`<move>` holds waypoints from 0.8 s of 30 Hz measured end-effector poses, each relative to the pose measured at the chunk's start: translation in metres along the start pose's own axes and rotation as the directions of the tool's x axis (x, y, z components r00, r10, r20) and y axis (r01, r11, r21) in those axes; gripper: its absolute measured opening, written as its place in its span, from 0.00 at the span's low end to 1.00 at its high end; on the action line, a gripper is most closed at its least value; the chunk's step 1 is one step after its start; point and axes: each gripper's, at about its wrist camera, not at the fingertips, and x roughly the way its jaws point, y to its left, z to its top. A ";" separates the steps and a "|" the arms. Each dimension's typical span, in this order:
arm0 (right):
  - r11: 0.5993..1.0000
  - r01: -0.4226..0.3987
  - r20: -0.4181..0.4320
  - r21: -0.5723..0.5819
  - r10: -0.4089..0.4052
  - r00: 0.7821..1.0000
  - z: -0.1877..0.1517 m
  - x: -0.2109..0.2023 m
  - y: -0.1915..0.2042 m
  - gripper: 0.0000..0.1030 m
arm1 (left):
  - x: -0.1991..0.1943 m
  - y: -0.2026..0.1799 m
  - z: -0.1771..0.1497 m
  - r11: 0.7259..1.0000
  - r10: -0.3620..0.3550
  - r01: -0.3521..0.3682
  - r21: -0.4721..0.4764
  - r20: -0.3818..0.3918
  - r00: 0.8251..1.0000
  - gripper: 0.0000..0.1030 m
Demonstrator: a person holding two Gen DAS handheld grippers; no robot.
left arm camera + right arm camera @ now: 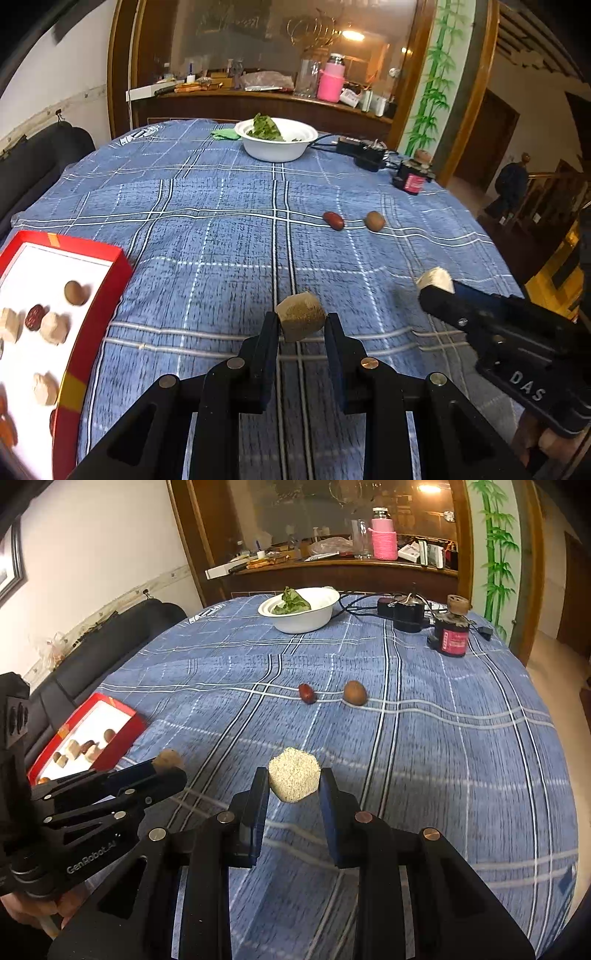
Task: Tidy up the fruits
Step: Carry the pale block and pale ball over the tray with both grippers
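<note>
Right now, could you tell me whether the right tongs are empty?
No: in the right wrist view the right tongs are shut on a pale sesame-coated block, held between the two fingers above the blue plaid tablecloth.

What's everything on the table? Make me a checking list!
Surface: round table under a blue checked cloth.
Job's things: red tray holding several pieces; date and brown fruit loose on the cloth.
Clutter: white bowl of greens; dark jar.
Tongs: left tongs shut on tan cube; right tongs shut on pale cube.
Cables: black adapter with wires beside the bowl.
Surroundings: cluttered shelf with pink bottle; dark sofa.
</note>
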 end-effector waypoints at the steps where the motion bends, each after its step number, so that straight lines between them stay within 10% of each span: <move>1: 1.000 0.000 0.003 0.001 0.000 1.000 -0.002 -0.003 0.002 0.25 | -0.004 0.000 -0.002 1.000 -0.004 0.004 0.000 0.005 1.000 0.24; 24: 0.998 -0.052 0.086 0.032 0.049 0.995 -0.031 -0.028 0.024 0.25 | -0.031 -0.005 -0.023 1.000 0.025 -0.025 0.015 0.034 0.999 0.24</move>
